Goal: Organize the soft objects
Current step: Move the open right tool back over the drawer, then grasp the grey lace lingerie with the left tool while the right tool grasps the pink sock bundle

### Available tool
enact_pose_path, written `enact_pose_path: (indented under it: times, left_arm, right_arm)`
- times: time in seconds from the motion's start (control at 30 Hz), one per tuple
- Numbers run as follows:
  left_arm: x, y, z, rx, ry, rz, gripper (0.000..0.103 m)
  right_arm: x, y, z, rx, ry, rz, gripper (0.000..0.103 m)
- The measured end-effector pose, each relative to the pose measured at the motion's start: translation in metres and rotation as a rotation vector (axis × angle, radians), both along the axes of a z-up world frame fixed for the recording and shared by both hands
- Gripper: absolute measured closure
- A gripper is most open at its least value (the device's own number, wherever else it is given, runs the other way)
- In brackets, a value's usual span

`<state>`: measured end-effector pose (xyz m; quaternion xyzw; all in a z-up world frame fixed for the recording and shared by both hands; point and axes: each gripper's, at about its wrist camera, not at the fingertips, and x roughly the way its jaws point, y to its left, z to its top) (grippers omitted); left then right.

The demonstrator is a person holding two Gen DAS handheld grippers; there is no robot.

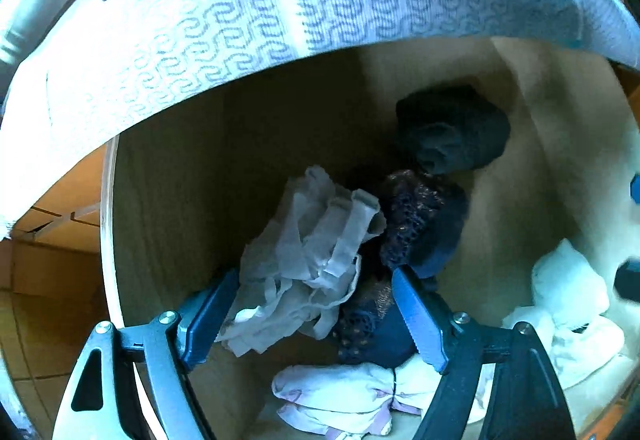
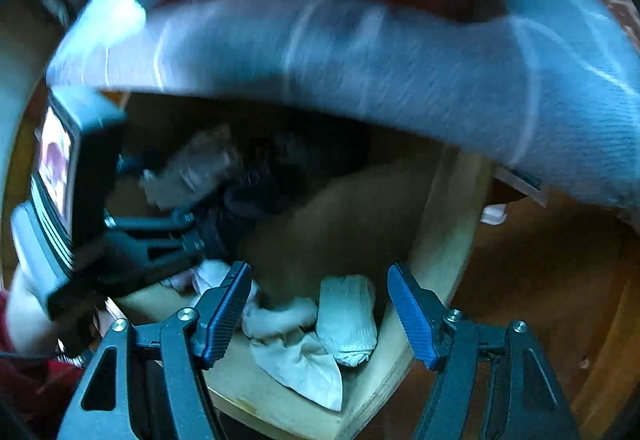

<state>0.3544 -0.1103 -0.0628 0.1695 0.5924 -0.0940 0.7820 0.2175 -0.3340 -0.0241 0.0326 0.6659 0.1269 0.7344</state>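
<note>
While both grippers point down into wooden box [image 1: 168, 168], soft items lie scattered on its floor. Left gripper [image 1: 316, 304]: jaws apart, grey sheer garment [image 1: 308, 252] between them, pads not pressing. Just right of it, dark lace piece [image 1: 408, 224]; farther back, navy bundle [image 1: 452, 136]. Near edge: pale pink-trimmed cloth [image 1: 344, 396]. Right corner: white socks [image 2: 344, 320] under right gripper [image 2: 320, 312], jaws spread, nothing gripped. Patterned blue-white cloth [image 1: 280, 12] overhangs far side.
</note>
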Motion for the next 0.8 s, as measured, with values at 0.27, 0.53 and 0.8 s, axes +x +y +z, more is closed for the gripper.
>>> enact_pose_path:
  times: [0.27, 0.53, 0.8]
  left_arm:
    - [0.014, 0.001, 0.002, 0.027, -0.02, 0.044, 0.029]
    - [0.012, -0.001, 0.002, 0.092, -0.067, -0.038, 0.048]
    - [0.008, 0.02, 0.008, -0.09, -0.012, -0.042, 0.085]
  right_arm:
    - [-0.012, 0.003, -0.021, 0.014, 0.068, 0.055, 0.032]
    - [-0.019, 0.03, -0.038, 0.008, 0.114, 0.185, 0.032]
    - [-0.02, 0.056, -0.04, -0.063, 0.073, 0.276, 0.031]
